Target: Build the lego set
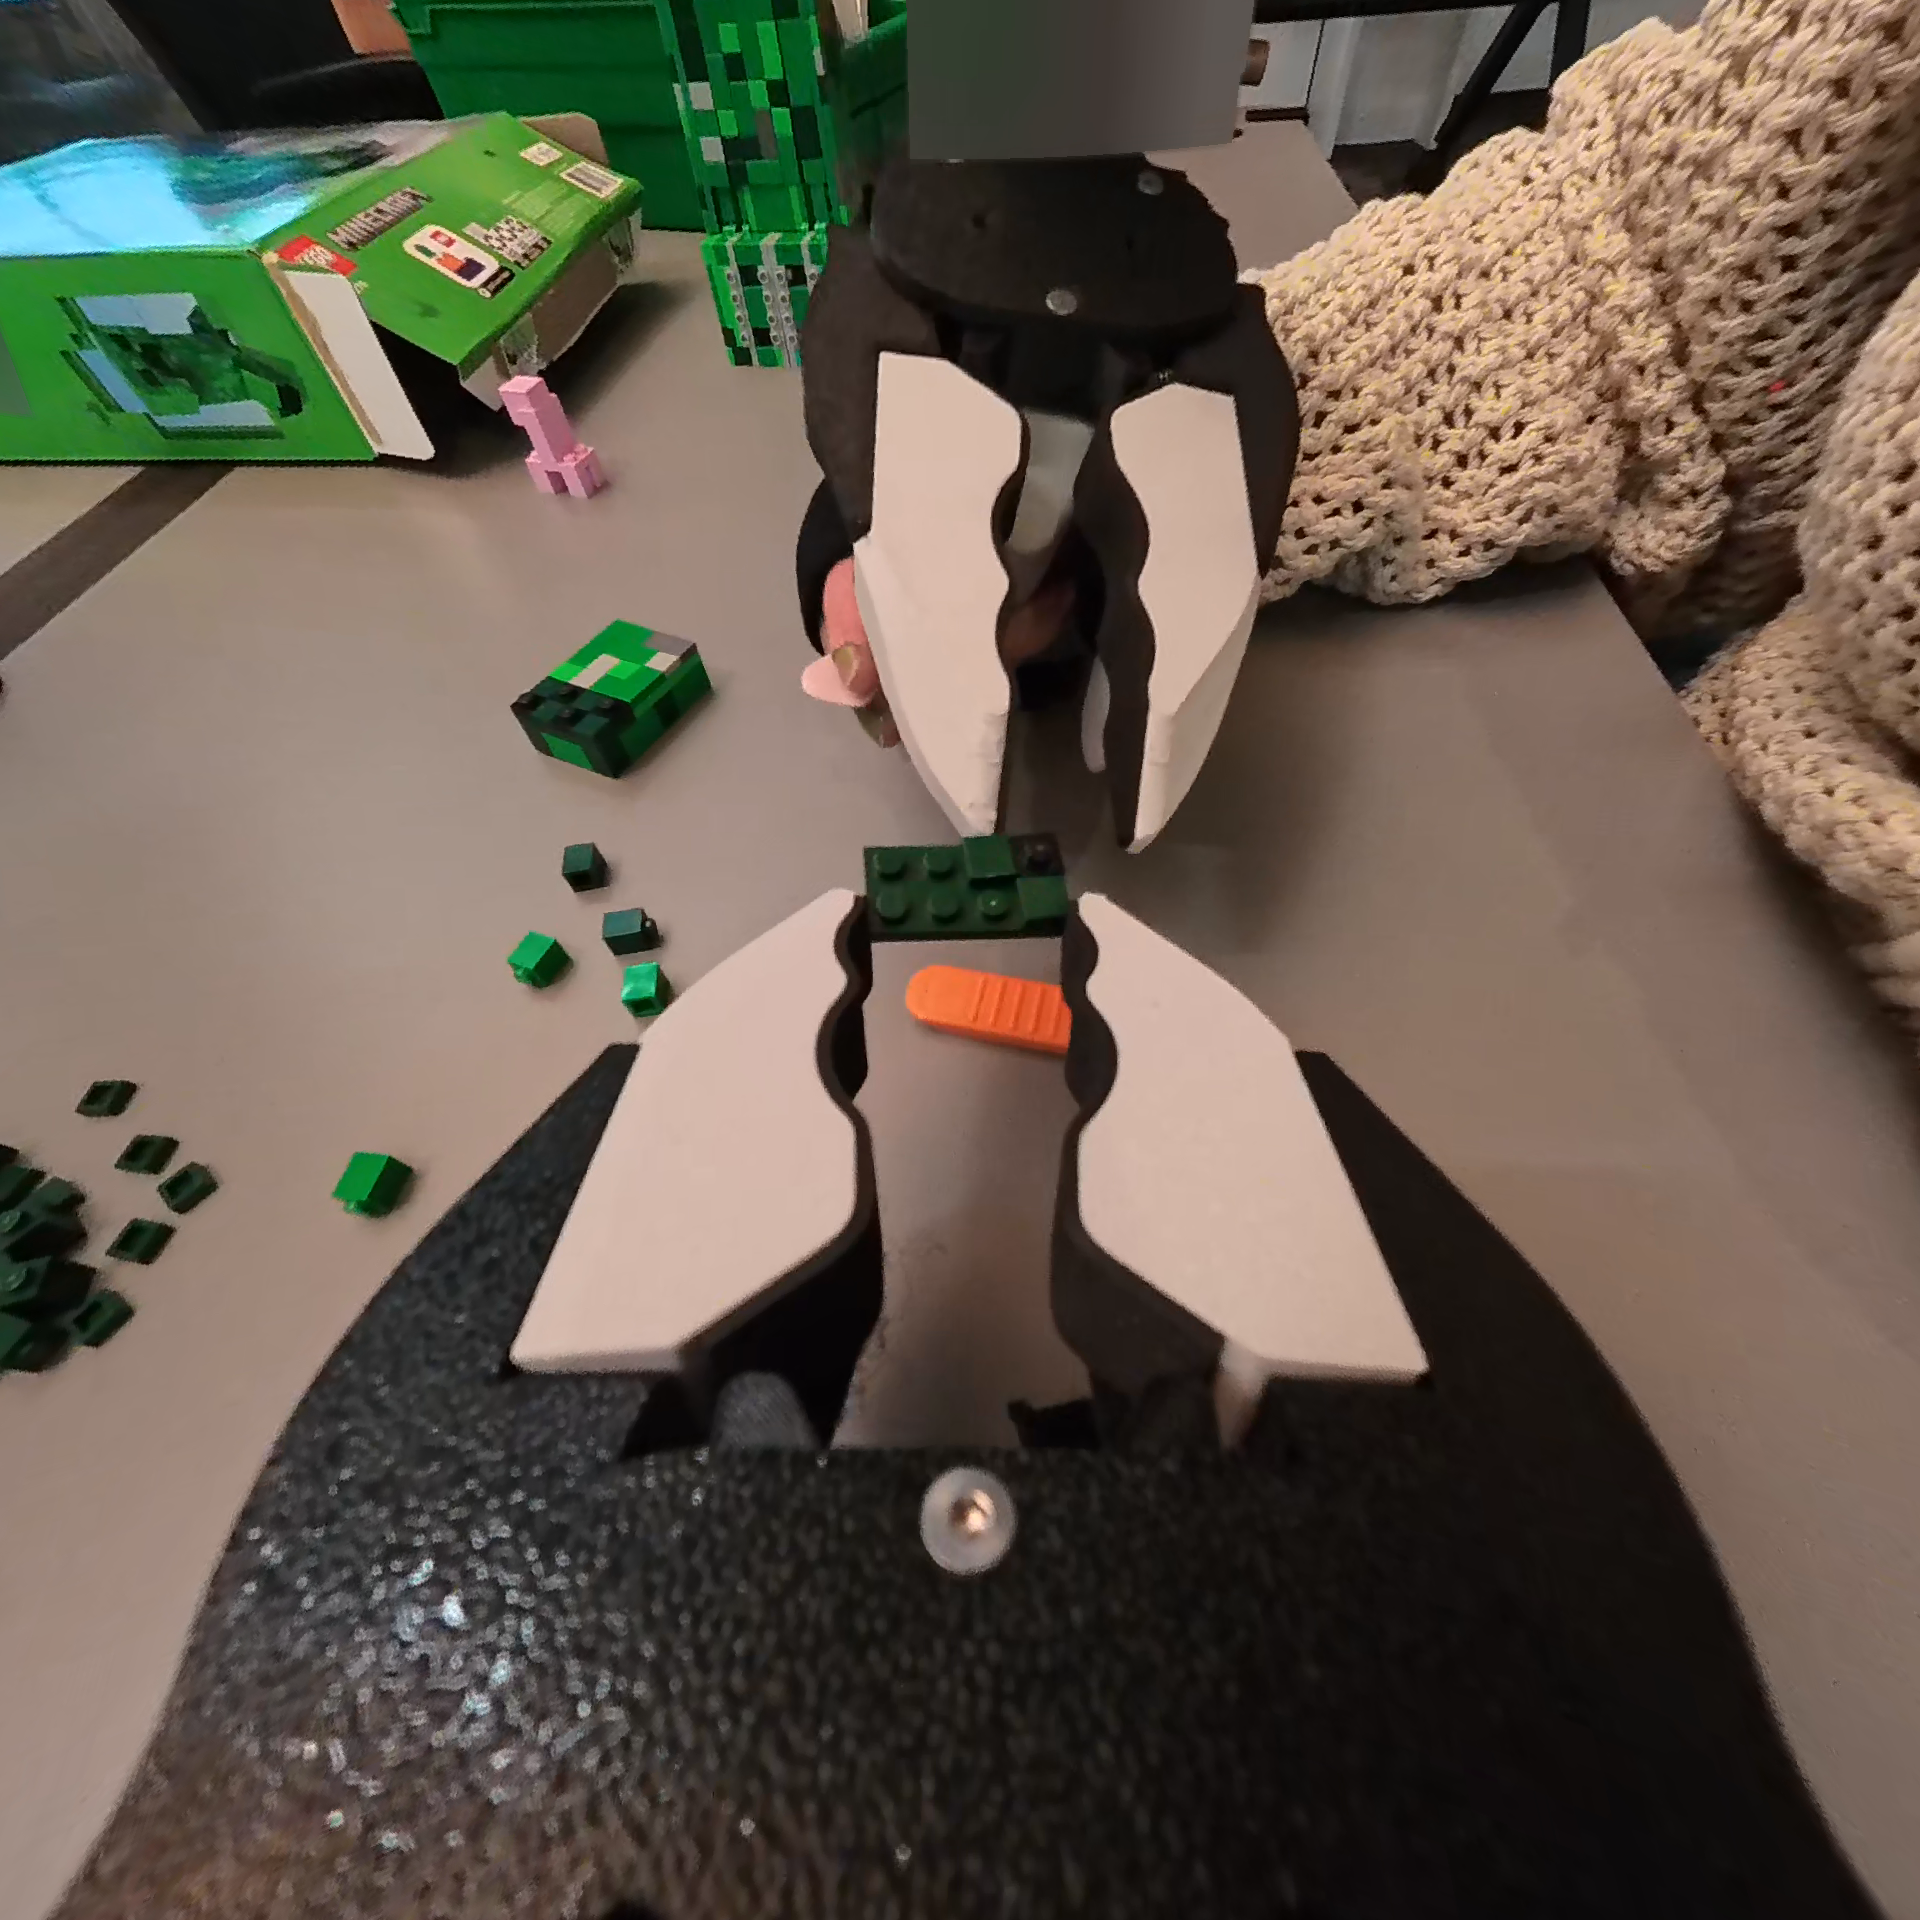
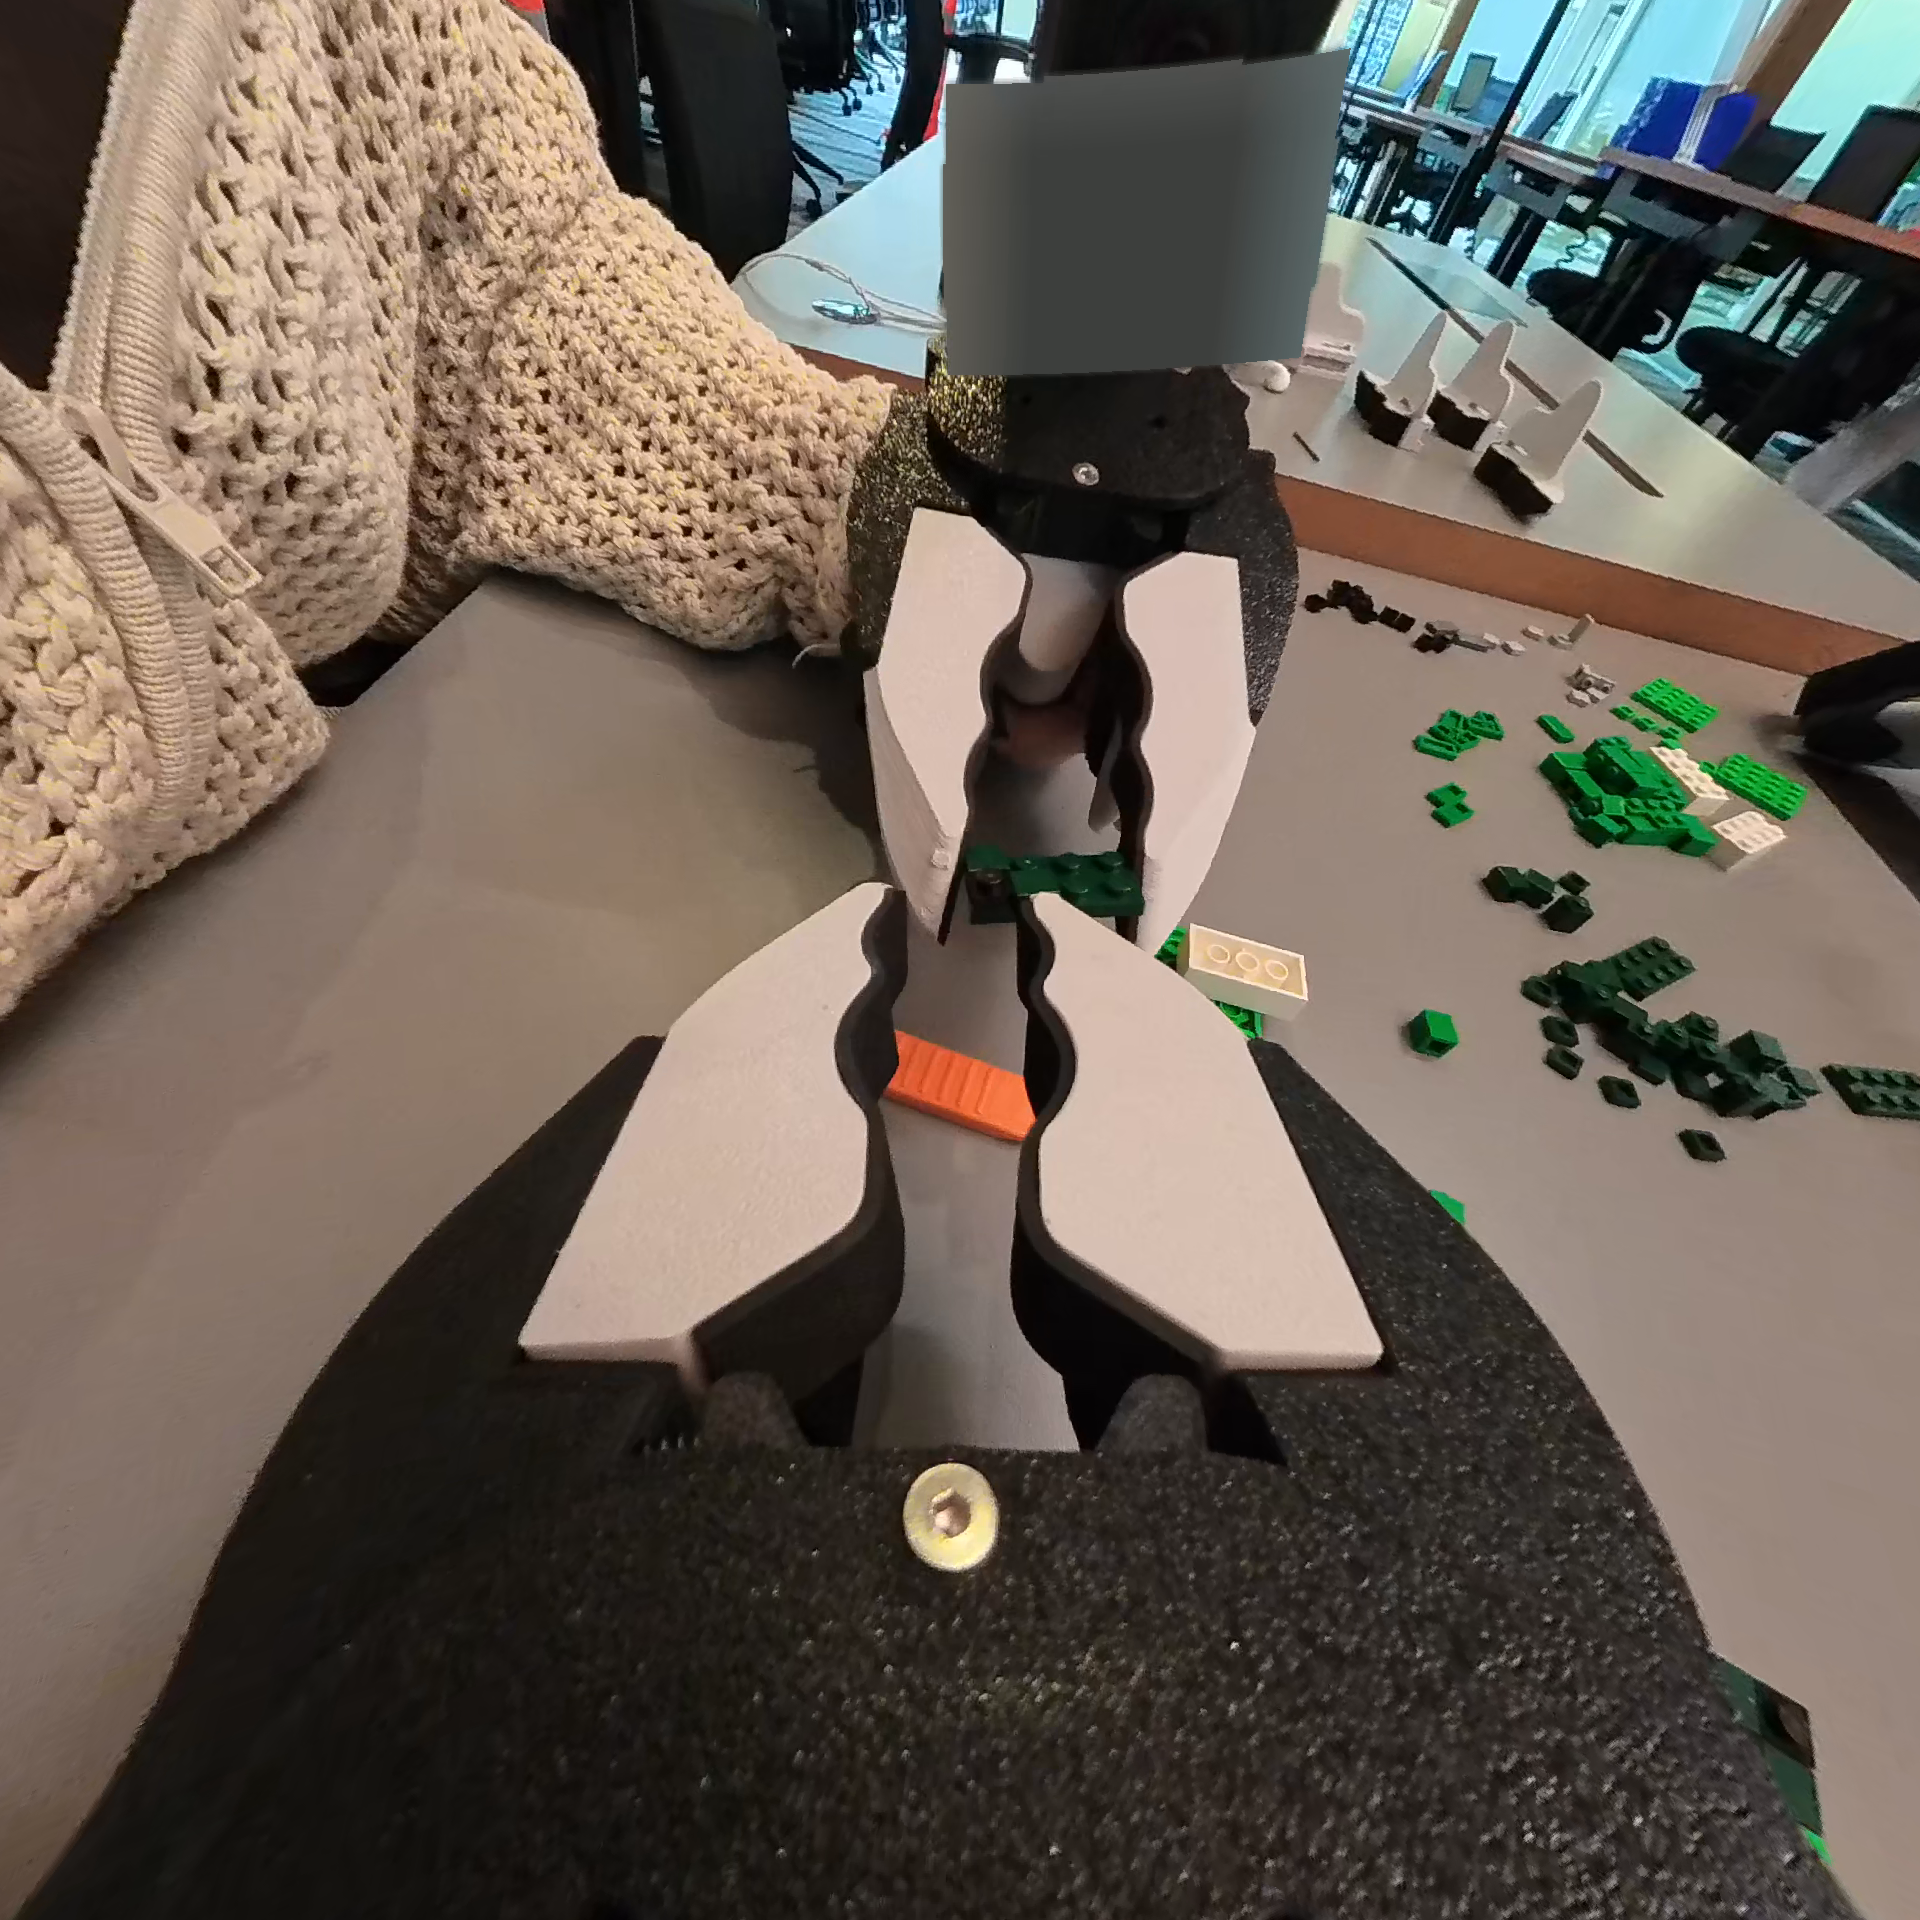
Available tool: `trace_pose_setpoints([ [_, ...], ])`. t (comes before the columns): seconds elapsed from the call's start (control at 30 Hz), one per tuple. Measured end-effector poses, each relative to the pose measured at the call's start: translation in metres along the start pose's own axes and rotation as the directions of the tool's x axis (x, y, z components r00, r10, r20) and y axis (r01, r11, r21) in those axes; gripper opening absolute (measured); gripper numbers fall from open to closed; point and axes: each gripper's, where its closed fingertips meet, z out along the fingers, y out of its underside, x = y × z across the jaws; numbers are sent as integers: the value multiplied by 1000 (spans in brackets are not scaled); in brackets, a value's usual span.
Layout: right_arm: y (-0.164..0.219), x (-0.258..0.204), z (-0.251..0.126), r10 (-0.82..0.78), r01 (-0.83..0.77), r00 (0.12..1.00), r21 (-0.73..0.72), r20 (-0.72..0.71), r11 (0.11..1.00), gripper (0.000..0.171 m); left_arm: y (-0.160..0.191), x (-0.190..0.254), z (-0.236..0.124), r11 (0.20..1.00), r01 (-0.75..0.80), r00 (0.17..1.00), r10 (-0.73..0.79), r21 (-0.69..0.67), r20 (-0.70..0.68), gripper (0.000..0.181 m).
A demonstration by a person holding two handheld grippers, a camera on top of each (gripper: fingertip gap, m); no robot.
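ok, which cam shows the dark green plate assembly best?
Left wrist view: the dark green plate assembly shows its studded top, held at the left gripper tips. Right wrist view catches it edge-on, partly behind fingers.

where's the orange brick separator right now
The orange brick separator lies flat on the grey table, seen between the left gripper's fingers, just below the dark green plate assembly that it holds.

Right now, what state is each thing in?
left gripper: fingers shut on dark green plate assembly, held above table
right gripper: fingers apart, at the assembly's end
orange brick separator: lying flat on table
green box: lying down, end flap open
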Motion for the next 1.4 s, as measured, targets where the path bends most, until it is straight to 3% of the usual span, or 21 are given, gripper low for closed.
trace_pose_setpoints([
  [0.33,-5,3,0,26,-25,1000,21,-17,999,19,-1,-2,-1,1000,13,1000,-13,2,11,35],
  [0.5,-8,26,-4,204,-197,973,72,-105,978,25,-7,-13,-5,998,-57,989,55,14,139,35],
  [0.63,-6,38,-2,516,-508,855,123,-51,853,20,-9,-24,-10,979,-198,938,202,-42,280,35],
  [0.77,-13,34,0,680,-687,726,160,107,709,25,-10,-29,-13,974,-219,916,226,-59,331,35],
  [0.93,-5,29,12,689,-691,723,81,54,718,23,-11,-30,-14,974,-217,913,224,-58,340,35],
  [1.03,-8,26,15,708,-713,701,82,83,696,11,-7,-30,-13,969,-231,907,246,-85,342,35],
  [1.2,-11,15,12,728,-743,659,17,188,669,9,-10,-20,-12,958,-280,920,284,-55,270,36],
  [1.33,-4,-3,1,754,-758,595,-117,278,642,9,-7,-7,-11,906,-416,885,424,-81,192,53],
  [1.4,-1,-9,-3,771,-765,562,-166,301,623,9,-6,1,-8,857,-507,839,515,-95,174,51],
])
